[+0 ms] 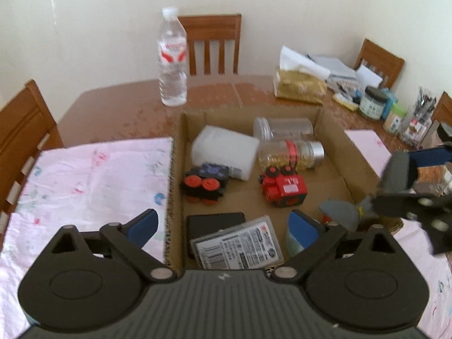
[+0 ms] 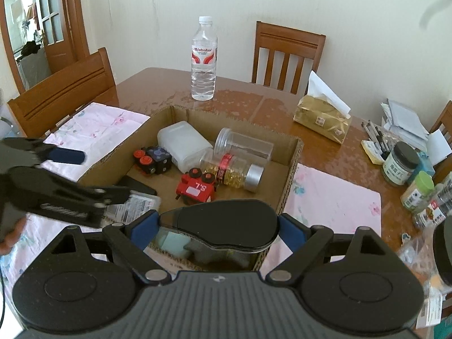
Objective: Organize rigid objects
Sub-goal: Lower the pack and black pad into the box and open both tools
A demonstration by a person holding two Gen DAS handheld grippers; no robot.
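Observation:
A cardboard box (image 1: 330,130) (image 2: 293,158) on the table holds a white container (image 1: 226,149), a clear jar (image 1: 285,127), a capsule bottle (image 1: 293,155) (image 2: 234,172), a red toy truck (image 1: 282,189) (image 2: 197,188), a black toy truck (image 1: 204,182) (image 2: 154,159), a black case (image 1: 214,221) and a labelled clear pack (image 1: 237,245). My left gripper (image 1: 223,223) is open and empty above the box's near edge. My right gripper (image 2: 217,230) is shut on a black-lidded container (image 2: 223,223) at the box's near right corner; it also shows in the left wrist view (image 1: 401,180).
A water bottle (image 1: 173,59) (image 2: 204,59) stands behind the box. A pink cloth (image 1: 84,186) (image 2: 333,197) lies under and beside the box. A tissue pack (image 2: 322,118), jars (image 2: 399,163) and papers crowd the table's right side. Wooden chairs (image 2: 285,53) surround the table.

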